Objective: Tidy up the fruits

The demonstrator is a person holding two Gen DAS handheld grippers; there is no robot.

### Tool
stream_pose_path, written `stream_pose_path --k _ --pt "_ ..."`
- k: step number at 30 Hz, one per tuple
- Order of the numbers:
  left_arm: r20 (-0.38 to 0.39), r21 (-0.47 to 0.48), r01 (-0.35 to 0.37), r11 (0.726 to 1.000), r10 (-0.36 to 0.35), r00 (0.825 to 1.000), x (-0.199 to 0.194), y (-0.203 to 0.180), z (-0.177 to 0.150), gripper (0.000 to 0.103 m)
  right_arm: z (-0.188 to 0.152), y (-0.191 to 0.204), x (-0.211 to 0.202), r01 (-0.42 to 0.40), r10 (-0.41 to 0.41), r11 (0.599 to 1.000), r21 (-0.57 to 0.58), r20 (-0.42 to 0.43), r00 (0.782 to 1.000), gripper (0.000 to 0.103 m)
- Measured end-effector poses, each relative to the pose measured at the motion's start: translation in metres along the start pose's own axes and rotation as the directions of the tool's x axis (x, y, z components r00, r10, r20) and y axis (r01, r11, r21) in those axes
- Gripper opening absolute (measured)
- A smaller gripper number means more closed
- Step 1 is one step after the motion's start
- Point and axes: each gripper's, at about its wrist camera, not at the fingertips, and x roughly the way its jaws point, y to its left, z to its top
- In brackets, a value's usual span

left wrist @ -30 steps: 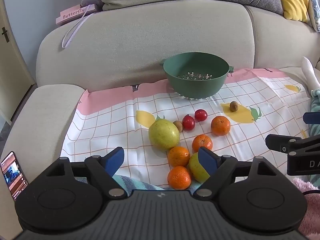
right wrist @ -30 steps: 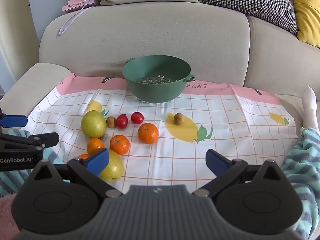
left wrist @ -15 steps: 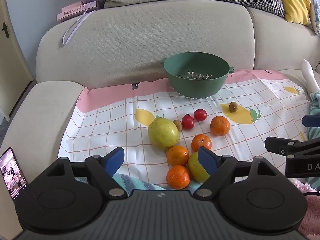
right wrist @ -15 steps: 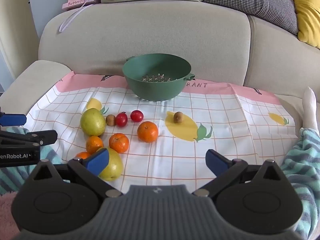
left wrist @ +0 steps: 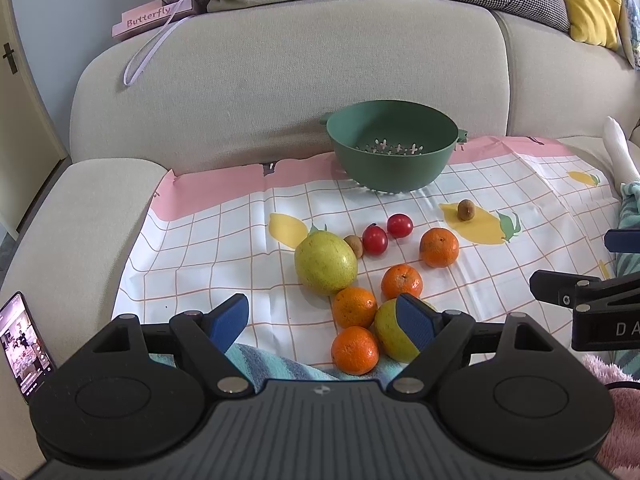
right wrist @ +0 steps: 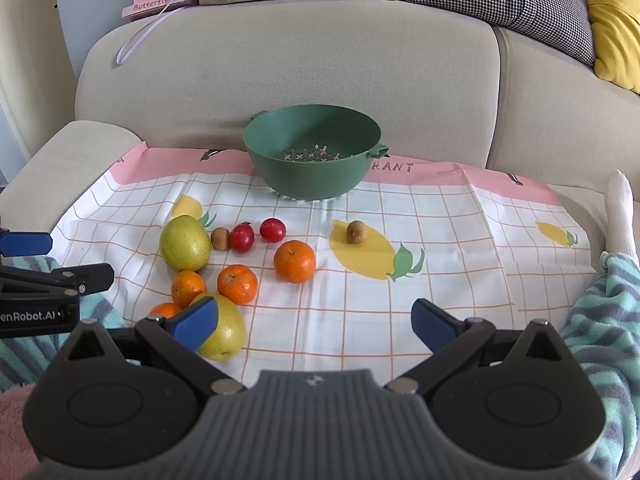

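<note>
Both grippers empty, jaws spread: left gripper [left wrist: 322,322] sits just behind the fruit cluster, nearest orange [left wrist: 355,349] dead ahead, right gripper [right wrist: 316,322] further right, green colander [left wrist: 392,145] beyond, empty.

"Butterfly" is printed on a pink box [left wrist: 154,18] on the sofa back, far ahead and left of the fingers. "RANT" shows on the cloth's [right wrist: 440,216] pink border, right of the colander [right wrist: 312,152]. "enRobot.AI" marks the left gripper [right wrist: 26,242]; "DA" marks the right gripper [left wrist: 622,240].
</note>
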Motion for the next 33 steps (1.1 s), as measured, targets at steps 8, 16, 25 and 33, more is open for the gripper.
stream_pose_path --k 8,16,25,33 --pt "-0.004 -0.004 0.001 1.000 -0.001 1.000 0.0005 -0.0025 -0.0017 0.098 -0.0015 -0.0012 0.0005 0.001 -0.001 1.000 0.001 -0.002 1.000 0.099" --pt "-0.007 -0.006 0.002 1.000 -0.002 1.000 0.0005 -0.0029 -0.0019 0.098 -0.0015 -0.0007 0.0010 0.002 -0.002 1.000 0.001 -0.004 1.000 0.099" --pt "-0.008 -0.006 0.003 1.000 -0.003 1.000 0.0005 -0.0024 -0.0014 0.098 -0.0050 -0.0021 0.0023 0.003 -0.003 1.000 0.001 -0.007 1.000 0.099" --pt "-0.008 -0.007 0.004 1.000 -0.004 1.000 0.0004 -0.0023 -0.0017 0.098 -0.0045 -0.0014 0.0016 0.005 -0.005 1.000 0.000 -0.013 1.000 0.099"
